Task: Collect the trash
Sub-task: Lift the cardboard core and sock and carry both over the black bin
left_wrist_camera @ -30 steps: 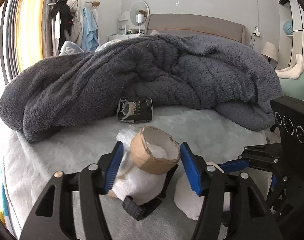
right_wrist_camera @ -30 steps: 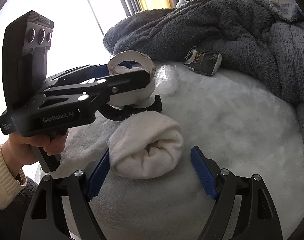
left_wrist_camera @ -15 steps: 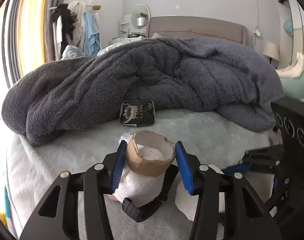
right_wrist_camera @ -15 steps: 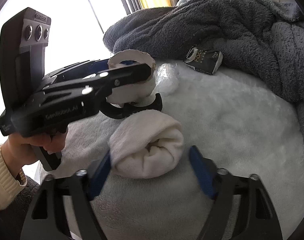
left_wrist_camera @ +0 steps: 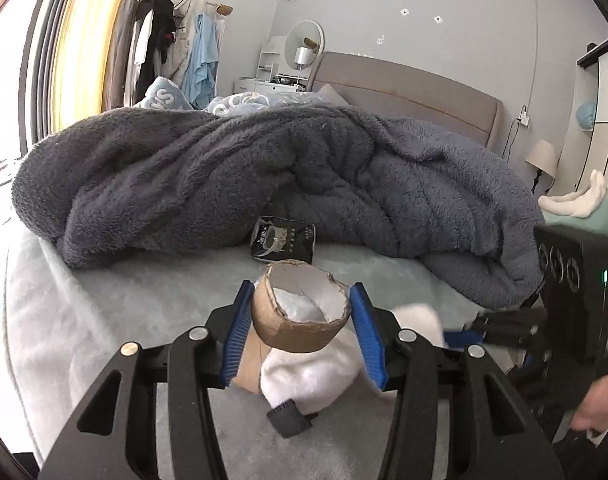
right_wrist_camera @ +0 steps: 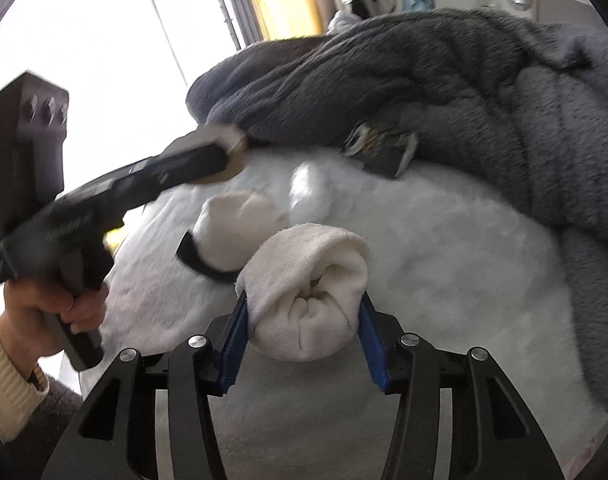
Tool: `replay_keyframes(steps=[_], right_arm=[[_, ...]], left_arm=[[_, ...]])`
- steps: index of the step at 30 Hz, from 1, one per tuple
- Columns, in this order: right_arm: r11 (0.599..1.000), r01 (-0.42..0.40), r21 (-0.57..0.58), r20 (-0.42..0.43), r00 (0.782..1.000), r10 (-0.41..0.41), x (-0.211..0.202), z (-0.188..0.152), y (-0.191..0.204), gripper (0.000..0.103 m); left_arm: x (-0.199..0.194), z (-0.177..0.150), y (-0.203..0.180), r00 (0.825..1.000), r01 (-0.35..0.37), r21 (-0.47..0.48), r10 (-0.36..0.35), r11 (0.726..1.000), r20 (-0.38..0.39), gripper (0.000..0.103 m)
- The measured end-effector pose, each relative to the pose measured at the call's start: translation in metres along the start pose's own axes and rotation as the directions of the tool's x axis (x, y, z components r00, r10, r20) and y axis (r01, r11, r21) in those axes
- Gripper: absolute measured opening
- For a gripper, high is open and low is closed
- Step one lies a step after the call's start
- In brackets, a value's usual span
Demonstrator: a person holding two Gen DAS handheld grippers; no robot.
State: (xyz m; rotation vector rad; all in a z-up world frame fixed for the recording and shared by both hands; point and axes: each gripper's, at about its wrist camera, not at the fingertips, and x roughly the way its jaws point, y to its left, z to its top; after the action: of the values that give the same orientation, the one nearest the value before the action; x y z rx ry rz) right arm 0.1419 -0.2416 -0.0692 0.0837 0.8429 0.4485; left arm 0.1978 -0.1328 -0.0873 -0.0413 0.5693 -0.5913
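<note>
Left gripper (left_wrist_camera: pixel 302 334): closed on the cardboard tube (left_wrist_camera: pixel 300 312); both blue pads are pressed against its sides, and it is held clear of the bed.
Tube: a short brown ring with a torn rim, its white inside facing the camera; in the right wrist view it is blurred at the gripper's tip.
Right gripper (right_wrist_camera: pixel 302 334): jaws closing, with the white roll (right_wrist_camera: pixel 304 296) between them and both pads seen against its sides.
Roll: soft terry cloth rolled into a fat cylinder, the folded end facing the camera, lying on the bed (right_wrist_camera: pixel 443 240).
Second white bundle (right_wrist_camera: pixel 240 232): lying just beyond the roll, with a black band around it; partly hidden.
Black packet (left_wrist_camera: pixel 283 243): a flat printed pouch at the edge of the grey blanket (left_wrist_camera: pixel 264 168); the print cannot be read.
Bed cover: pale, fluffy.
Blanket: thick, dark, heaped.
Left hand (right_wrist_camera: pixel 56 308): wrapped round the gripper's handle, with a cream ribbed cuff.
</note>
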Motion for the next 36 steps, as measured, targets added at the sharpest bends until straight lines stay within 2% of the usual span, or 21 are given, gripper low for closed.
replay_keyframes(steps=[3,9,16,21,29,36], right_arm=[[1.0,0.019,0.024,0.035,0.999,-0.019,-0.008,0.008,-0.001,0.051],[0.999,0.022,0.027,0.089,0.996,-0.025,-0.015,0.022,0.013,0.051],[1.0,0.003,0.003,0.112,0.994,-0.003,-0.008,0.041,0.044,0.051],[1.0,-0.02,-0.012,0.127,0.992,0.021,-0.002,0.052,0.07,0.051],[0.997,-0.055,-0.054,0.114,0.992,0.061,0.019,0.062,0.116,0.051],[0.991,-0.097,-0.091,0.09,0.99,0.106,0.036,0.067,0.156,0.051]], left_arm=[[-0.004,-0.002,0.008,1.0,0.01,-0.036,-0.011,0.999,-0.013,0.052],[-0.019,-0.008,0.022,0.999,-0.022,-0.041,0.02,0.999,-0.035,0.052],[-0.045,-0.014,0.037,0.996,-0.09,-0.048,0.091,0.995,0.01,0.052],[-0.07,-0.02,0.053,0.981,-0.19,-0.022,0.191,0.982,0.039,0.052],[-0.113,-0.026,0.103,0.954,-0.29,-0.068,0.294,0.955,0.053,0.052],[-0.127,-0.037,0.139,0.929,-0.369,-0.081,0.366,0.926,-0.051,0.052]])
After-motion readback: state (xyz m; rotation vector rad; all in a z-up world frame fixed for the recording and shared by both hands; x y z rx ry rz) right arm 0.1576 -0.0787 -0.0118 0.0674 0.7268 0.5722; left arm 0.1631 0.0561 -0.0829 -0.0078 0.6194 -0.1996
